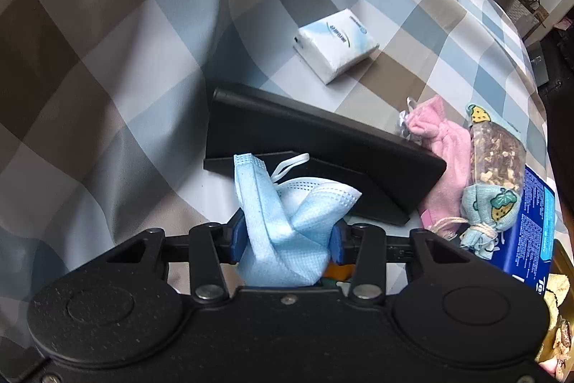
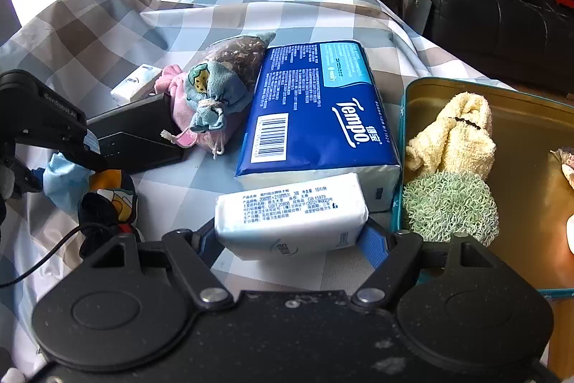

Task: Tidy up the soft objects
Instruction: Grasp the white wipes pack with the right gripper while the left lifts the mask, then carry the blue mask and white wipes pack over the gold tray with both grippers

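Observation:
My left gripper [image 1: 287, 236] is shut on a light blue face mask [image 1: 283, 214], held above the checked cloth; it also shows in the right wrist view [image 2: 64, 178]. My right gripper [image 2: 290, 239] is shut on a small white tissue pack [image 2: 290, 214], just left of the gold tin [image 2: 531, 131]. In the tin lie a yellow towel [image 2: 455, 131] and a green scrubby cloth [image 2: 448, 207]. A blue Tempo tissue pack [image 2: 319, 106], a blue sachet bag [image 2: 222, 85] and a pink pouch [image 2: 179, 106] lie on the cloth.
A black box with its lid up [image 1: 315, 149] stands in front of the left gripper. Another white tissue pack [image 1: 335, 43] lies further off. A patterned cloth and a black cable [image 2: 104, 203] lie at the left. A dark sofa [image 2: 495, 6] stands behind the table.

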Motion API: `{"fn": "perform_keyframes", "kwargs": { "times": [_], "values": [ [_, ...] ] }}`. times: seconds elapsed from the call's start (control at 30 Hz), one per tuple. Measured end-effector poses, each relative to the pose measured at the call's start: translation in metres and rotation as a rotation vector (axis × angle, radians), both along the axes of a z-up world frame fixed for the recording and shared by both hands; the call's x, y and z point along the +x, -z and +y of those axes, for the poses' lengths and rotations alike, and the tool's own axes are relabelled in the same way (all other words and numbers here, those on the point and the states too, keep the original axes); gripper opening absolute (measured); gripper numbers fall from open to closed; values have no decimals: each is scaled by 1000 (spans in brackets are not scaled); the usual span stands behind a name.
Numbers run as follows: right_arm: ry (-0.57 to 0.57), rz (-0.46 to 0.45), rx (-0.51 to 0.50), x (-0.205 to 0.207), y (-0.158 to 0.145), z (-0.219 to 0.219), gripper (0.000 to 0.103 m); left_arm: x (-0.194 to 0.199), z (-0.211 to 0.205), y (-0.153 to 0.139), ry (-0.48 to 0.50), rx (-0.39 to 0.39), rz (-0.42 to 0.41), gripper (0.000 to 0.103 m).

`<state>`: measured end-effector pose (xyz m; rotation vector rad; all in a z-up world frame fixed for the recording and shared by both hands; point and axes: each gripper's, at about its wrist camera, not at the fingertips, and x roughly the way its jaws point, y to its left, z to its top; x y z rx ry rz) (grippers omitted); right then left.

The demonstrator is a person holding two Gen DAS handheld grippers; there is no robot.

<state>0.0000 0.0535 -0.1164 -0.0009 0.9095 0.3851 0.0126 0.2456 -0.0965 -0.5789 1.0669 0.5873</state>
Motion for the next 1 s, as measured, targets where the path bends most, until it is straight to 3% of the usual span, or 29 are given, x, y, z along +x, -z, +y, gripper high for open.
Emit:
{"fn": "perform_keyframes", "kwargs": {
  "times": [0.37, 0.6, 0.73, 0.87, 1.0],
  "values": [
    [-2, -93, 42, -13, -26, -9, 76, -1, -10, -51, 72, 67, -141, 43],
    [42, -169, 72, -16, -60, -43, 76, 2, -27, -68, 129, 76, -182, 43],
    [131, -214, 38, -10, -76, -88, 76, 6, -44, -73, 175, 71, -195, 43],
    [287, -221, 79, 1, -90, -144, 76, 11, -68, -77, 236, 87, -198, 43],
    [428, -265, 56, 2, -99, -185, 76, 16, -100, -83, 332, 75, -218, 43]
  ]
}}
